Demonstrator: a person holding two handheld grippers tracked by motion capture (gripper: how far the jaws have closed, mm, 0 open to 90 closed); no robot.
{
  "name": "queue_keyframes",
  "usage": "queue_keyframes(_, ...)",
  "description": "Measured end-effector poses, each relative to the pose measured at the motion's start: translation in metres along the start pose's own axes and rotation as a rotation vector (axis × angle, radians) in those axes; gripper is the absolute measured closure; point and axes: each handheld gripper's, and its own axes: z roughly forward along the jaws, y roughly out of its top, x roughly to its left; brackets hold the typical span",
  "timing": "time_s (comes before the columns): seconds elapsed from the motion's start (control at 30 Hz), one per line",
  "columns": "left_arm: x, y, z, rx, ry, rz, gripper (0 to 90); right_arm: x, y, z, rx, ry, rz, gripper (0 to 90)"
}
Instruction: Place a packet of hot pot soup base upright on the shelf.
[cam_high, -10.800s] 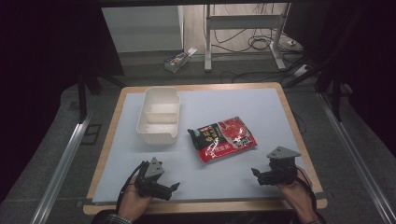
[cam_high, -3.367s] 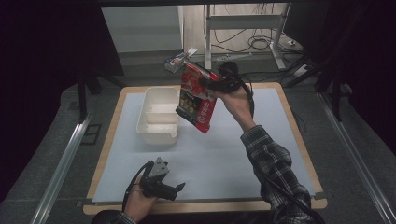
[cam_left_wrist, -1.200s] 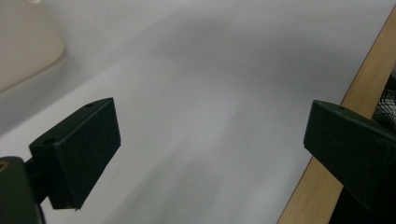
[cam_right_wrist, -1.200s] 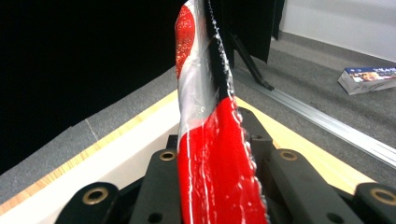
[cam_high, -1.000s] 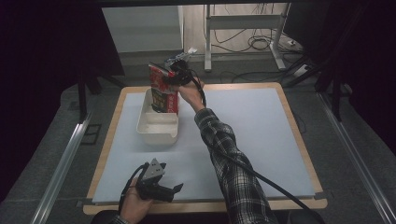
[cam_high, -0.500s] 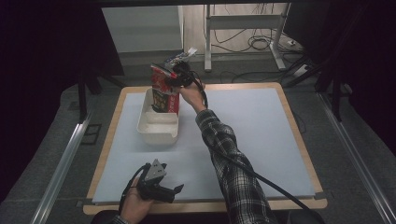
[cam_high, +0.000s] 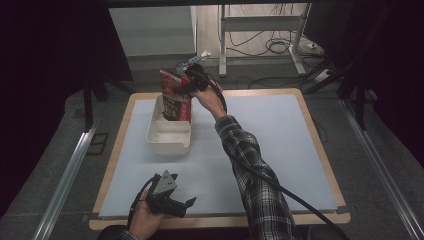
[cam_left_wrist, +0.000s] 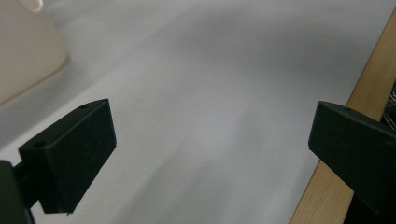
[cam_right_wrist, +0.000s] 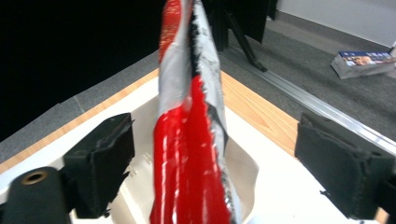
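My right gripper (cam_high: 184, 86) was reached out to the far side of the worktop (cam_high: 280, 130), at about eleven o'clock from the middle, its fingers (cam_right_wrist: 100, 163) spread wide on either side of a red and silver snack packet (cam_high: 176, 100); in the right gripper view the packet (cam_right_wrist: 194, 140) stood edge-on between them, touching neither finger as far as I could see; the packet stood upright with its lower end down in the far compartment of the cream two-compartment tray (cam_high: 169, 135), and its upper end rose above the rim; the tray (cam_right_wrist: 261, 186) lay on the pale blue mat, its long side running toward twelve o'clock; my left gripper (cam_high: 189, 204) rested low at the near edge of the worktop, at about seven o'clock, well apart from the tray; its fingers (cam_left_wrist: 70, 154) were wide apart with nothing between them but bare mat (cam_left_wrist: 210, 102); a corner of the tray (cam_left_wrist: 23, 51) showed at the upper left there; a small printed box (cam_high: 192, 60) lay on the floor beyond the worktop.
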Motion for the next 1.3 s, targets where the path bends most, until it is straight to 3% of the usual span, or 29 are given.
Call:
queue_keyframes(0.2,0.000,-0.001,0.003,0.015,-0.013,0.000,0.3,0.006,0.001,-0.003,0.005,0.006,-0.027,4.5)
queue_keyframes(0.57,0.001,-0.002,0.002,-0.010,-0.028,-0.014,0.0,0.008,-0.003,-0.015,0.017,-0.002,-0.048,3.2)
queue_keyframes(0.7,-0.001,-0.002,0.003,-0.005,-0.035,0.011,0.0,0.008,-0.004,-0.020,0.021,-0.003,-0.052,3.1)
queue_keyframes(0.83,-0.003,-0.001,0.003,0.003,-0.025,0.028,0.0,0.009,-0.006,-0.023,0.025,-0.007,-0.060,3.1)
queue_keyframes(1.3,-0.004,0.000,0.002,-0.020,-0.005,0.025,0.0,0.011,-0.012,-0.044,0.028,-0.025,-0.095,3.1)
